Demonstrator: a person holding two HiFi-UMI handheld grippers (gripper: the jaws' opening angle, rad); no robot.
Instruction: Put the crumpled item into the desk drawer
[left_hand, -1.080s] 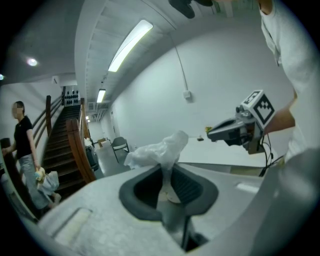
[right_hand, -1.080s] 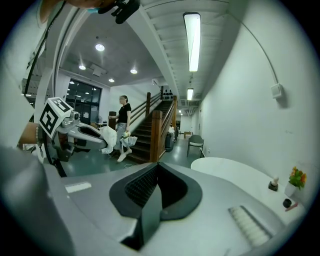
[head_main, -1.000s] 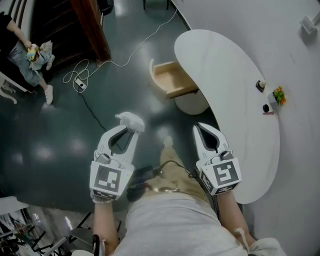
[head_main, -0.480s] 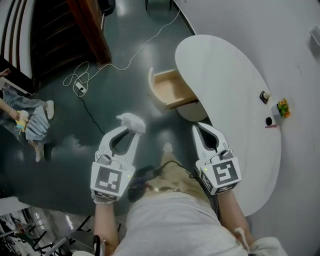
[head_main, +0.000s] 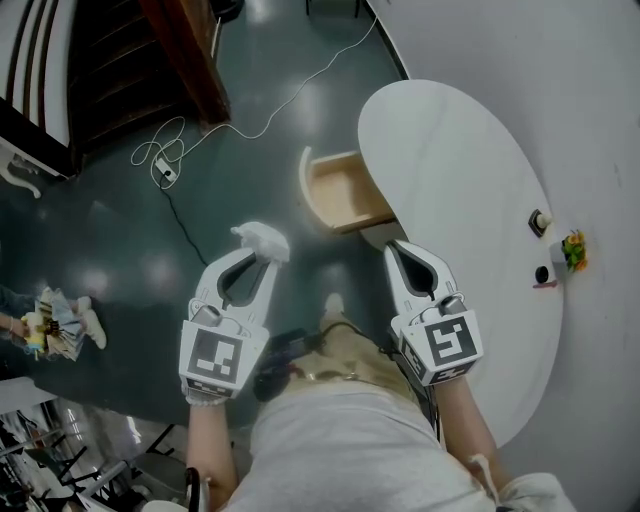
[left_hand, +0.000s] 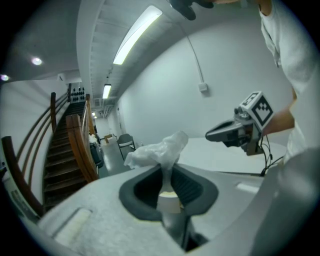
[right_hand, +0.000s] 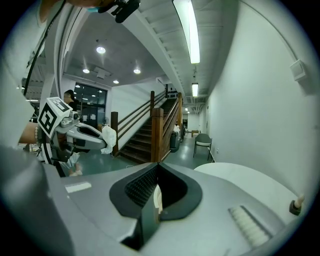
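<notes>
A crumpled white item (head_main: 262, 240) sticks out of the tips of my left gripper (head_main: 255, 257), whose jaws are shut on it; in the left gripper view the wad (left_hand: 159, 150) bulges above the closed jaws. My right gripper (head_main: 397, 251) is shut with nothing in it, held beside the white desk (head_main: 470, 200). The wooden desk drawer (head_main: 340, 190) stands pulled open at the desk's left side, ahead of both grippers and empty as far as I see. The right gripper view shows the left gripper (right_hand: 106, 140) off to the left with the wad (right_hand: 109, 137) at its tip.
On the desk's right edge sit a small dark knob (head_main: 540, 221), a black round thing (head_main: 541, 273) and a small plant (head_main: 577, 251). A white cable and plug strip (head_main: 165, 172) lie on the dark floor. A wooden staircase (head_main: 180, 50) rises at upper left. A person (head_main: 45, 325) stands far left.
The desk and drawer have shifted slightly right and down in the head view as the head moved. The person at the left has walked toward the bottom of the view. Both grippers keep their pose.
</notes>
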